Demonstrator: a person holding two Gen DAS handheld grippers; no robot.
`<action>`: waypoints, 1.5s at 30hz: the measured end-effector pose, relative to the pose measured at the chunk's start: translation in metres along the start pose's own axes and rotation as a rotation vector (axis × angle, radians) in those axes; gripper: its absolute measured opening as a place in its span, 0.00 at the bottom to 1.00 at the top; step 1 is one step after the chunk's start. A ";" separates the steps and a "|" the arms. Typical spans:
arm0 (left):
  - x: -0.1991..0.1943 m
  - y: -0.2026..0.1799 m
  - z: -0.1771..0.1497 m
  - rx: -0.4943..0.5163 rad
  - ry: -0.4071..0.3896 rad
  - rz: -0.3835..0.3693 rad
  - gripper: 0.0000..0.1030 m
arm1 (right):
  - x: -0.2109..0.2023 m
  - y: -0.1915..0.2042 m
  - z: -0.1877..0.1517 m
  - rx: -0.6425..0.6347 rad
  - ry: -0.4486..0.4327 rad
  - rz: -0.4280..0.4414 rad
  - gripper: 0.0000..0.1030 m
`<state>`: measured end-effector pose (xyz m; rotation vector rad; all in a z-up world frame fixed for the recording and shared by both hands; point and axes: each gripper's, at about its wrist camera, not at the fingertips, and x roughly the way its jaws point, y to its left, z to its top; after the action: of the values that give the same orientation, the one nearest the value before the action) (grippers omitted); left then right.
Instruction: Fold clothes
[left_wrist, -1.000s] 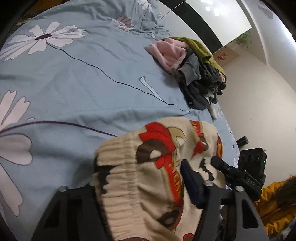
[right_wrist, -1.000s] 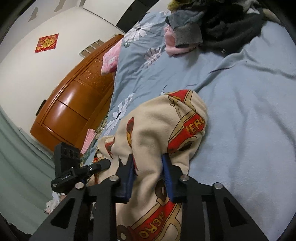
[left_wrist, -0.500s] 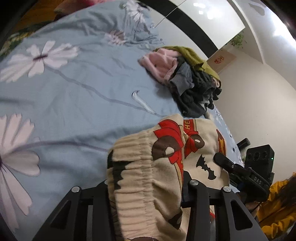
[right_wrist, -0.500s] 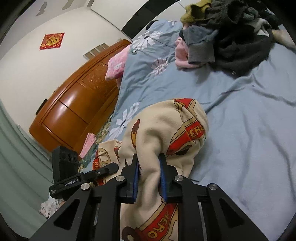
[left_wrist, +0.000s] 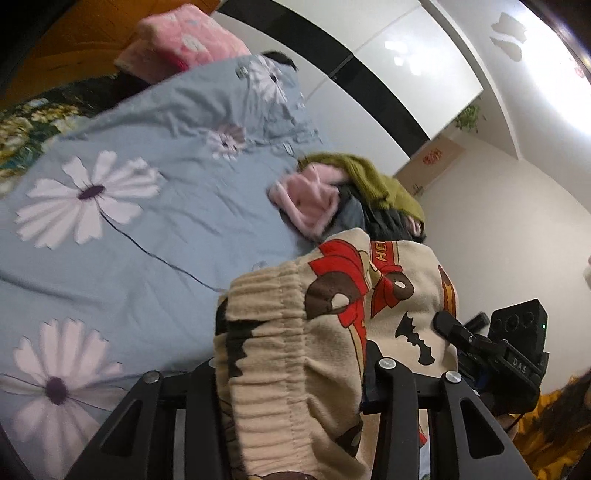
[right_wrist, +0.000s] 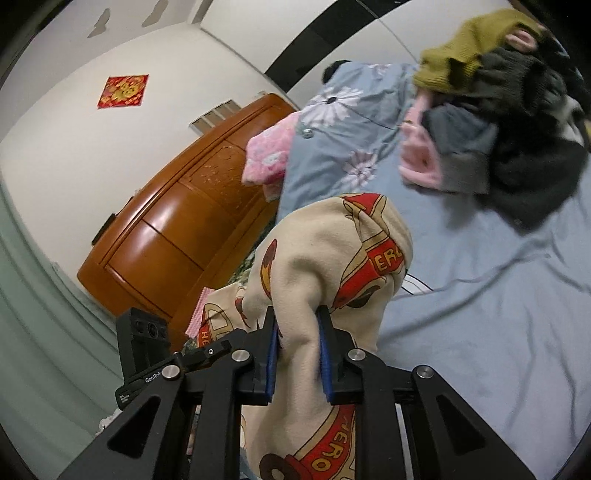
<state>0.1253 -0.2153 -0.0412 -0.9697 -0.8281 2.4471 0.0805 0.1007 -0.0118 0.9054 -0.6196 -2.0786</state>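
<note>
Pants (left_wrist: 332, 332), cream with red cartoon print, hang off the blue bedsheet (left_wrist: 129, 229) between both my grippers. My left gripper (left_wrist: 295, 373) clamps the elastic waistband; my right gripper (right_wrist: 298, 354) pinches a bunched fold of the same cloth. No fold is laid yet, I judge. At one o'clock, the unsorted clothes pile (right_wrist: 498, 122) waits untouched.

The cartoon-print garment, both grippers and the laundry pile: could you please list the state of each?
Cartoon-print garment: bunched, held by both grippers.
Left gripper: jaws closed on the garment's elastic waistband.
Right gripper: jaws pinching a fold of it.
Laundry pile: unfolded heap on the bedsheet.
</note>
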 end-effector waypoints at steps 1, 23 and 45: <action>-0.008 0.003 0.006 -0.003 -0.013 0.013 0.41 | 0.006 0.005 0.003 -0.007 0.006 0.009 0.19; -0.010 0.184 0.040 0.016 -0.056 0.471 0.53 | 0.275 -0.005 -0.025 -0.035 0.270 -0.016 0.24; -0.141 0.080 -0.023 0.186 -0.238 0.738 1.00 | 0.156 0.151 -0.076 -0.596 0.078 -0.339 0.80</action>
<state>0.2289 -0.3421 -0.0366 -1.0580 -0.3138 3.2411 0.1374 -0.1223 -0.0197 0.7647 0.2167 -2.3148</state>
